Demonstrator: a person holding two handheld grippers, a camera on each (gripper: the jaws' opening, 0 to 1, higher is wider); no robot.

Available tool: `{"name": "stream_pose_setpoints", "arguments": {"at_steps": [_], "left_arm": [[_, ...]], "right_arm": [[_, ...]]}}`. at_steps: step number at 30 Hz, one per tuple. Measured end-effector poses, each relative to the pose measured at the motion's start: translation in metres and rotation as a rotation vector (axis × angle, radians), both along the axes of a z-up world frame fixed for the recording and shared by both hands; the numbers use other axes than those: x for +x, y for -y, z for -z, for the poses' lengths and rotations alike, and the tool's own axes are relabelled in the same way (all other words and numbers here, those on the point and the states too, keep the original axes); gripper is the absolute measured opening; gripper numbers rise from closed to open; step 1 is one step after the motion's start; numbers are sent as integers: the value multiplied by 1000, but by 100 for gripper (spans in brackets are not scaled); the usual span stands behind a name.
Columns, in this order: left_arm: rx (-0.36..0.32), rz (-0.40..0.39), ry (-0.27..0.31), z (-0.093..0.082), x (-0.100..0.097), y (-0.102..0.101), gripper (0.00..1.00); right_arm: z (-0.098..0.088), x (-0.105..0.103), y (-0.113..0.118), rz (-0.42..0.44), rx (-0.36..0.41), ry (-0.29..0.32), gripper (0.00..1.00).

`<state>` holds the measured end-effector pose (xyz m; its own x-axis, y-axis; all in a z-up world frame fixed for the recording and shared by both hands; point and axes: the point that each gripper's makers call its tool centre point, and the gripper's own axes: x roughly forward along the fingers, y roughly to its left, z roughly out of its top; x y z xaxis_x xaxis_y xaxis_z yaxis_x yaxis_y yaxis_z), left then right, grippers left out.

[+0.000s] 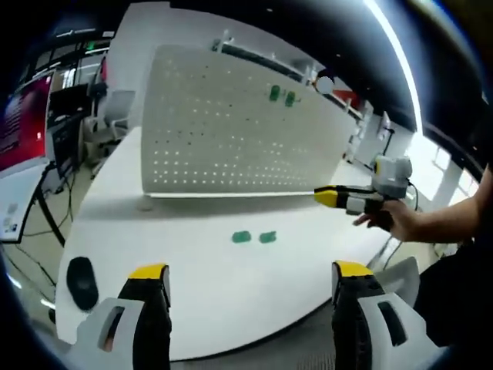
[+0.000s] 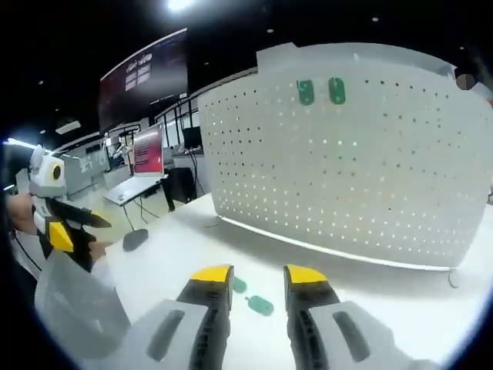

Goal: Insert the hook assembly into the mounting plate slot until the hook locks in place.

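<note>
A white perforated mounting plate (image 1: 239, 131) stands upright across the middle of the white bench (image 1: 192, 270), its face a regular grid of small holes; it looks like thin sheet metal or hard plastic, stiff and smooth. Two green hooks (image 1: 281, 95) already hang side by side near its upper edge. Two more green hook pieces (image 1: 253, 237) lie flat on the bench in front of the plate's foot, close together but apart, between the plate and the near bench edge; in the right gripper view they sit just beyond the yellow-tipped jaws (image 2: 253, 301). They look small, moulded in rigid plastic, so I judge them light, hard and rather slick, apt to skid on the smooth top or twist in the grip; the safest hold is probably across the flat body, leaving the insertion end free, though their exact form is too small to read. The left gripper (image 1: 250, 274) stands wide open and empty above the near bench edge. The right gripper (image 2: 258, 284) holds nothing, its jaws parted by a narrow gap. A black computer mouse (image 1: 82, 282) rests near the bench's left corner. Neither lying hook is taken up yet.
</note>
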<state>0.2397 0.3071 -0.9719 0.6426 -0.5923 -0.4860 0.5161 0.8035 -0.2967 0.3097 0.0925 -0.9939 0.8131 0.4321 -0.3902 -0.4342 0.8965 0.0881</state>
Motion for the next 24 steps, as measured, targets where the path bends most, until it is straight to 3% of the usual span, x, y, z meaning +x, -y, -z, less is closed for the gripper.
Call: {"name": "stream_pose_setpoints", "arguments": {"at_steps": [5,12,24], "left_arm": [[17,-1,-32,12,-5,-4,88],[34,-2,-83,28,-13,-7,88],[19,-7,-129,39,-14,-8,88]], "right_arm": [[26,-19,-4,-19,-20,-66,23],[51,-35,-25,-120,-67,-137,22],[66,-12,-66,-272,-148,-148,21]]}}
